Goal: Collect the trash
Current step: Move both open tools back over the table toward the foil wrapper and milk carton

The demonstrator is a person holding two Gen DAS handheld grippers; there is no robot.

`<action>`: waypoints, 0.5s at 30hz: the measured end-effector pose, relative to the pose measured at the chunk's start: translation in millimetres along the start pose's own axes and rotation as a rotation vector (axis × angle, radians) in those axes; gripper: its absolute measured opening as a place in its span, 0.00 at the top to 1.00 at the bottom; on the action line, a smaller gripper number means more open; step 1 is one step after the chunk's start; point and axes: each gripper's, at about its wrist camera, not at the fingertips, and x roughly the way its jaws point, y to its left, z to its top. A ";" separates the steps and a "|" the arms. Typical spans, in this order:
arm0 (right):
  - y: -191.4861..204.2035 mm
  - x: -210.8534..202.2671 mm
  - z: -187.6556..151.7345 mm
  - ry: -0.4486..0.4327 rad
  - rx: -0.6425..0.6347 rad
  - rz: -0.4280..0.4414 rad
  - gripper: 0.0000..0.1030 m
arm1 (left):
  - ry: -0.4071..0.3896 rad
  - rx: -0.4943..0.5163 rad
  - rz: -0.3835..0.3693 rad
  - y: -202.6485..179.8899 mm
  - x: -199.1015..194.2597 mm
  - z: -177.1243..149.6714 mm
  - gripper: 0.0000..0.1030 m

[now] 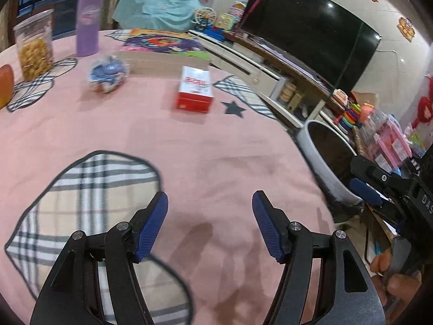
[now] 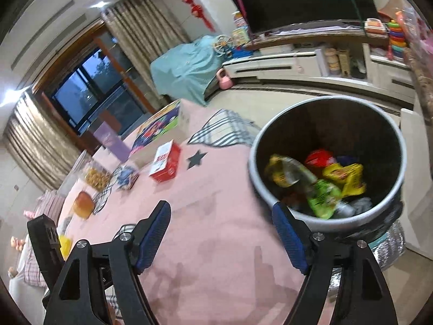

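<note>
- The left gripper hangs low over the pink cloth-covered worktop at the bottom of its frame, jaws spread wide and holding nothing; likely poised to look for the next piece of litter.
- The right gripper sits at the bottom of its own view, jaws likewise released and empty, tilted toward the round grey waste bin at right, which stands just beside the worktop's edge so that trash can be dropped straight in.
- The crumpled yellow, green and red wrappers already lie at the bin's bottom.
- What stays on the cloth looks like keepers, not litter: the red-and-white carton at upper centre; the clear plastic snack jar at upper left.
</note>
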 end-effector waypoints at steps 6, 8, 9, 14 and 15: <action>27.0 14.6 -13.3 0.046 -0.028 0.030 0.21 | -0.006 -0.045 0.024 27.6 -7.7 -6.0 0.34; 34.5 19.2 -17.2 0.056 -0.038 0.036 0.21 | -0.008 -0.053 0.032 32.9 -9.4 -6.0 0.34; 37.0 21.1 -18.8 0.061 -0.041 0.039 0.21 | -0.010 -0.059 0.037 37.4 -10.9 -6.9 0.34; 49.5 33.4 -27.5 0.091 -0.053 0.051 0.18 | -0.018 -0.091 0.060 55.4 -16.8 -8.8 0.32; 52.1 36.7 -28.8 0.096 -0.058 0.052 0.17 | -0.018 -0.095 0.065 58.6 -17.4 -9.0 0.32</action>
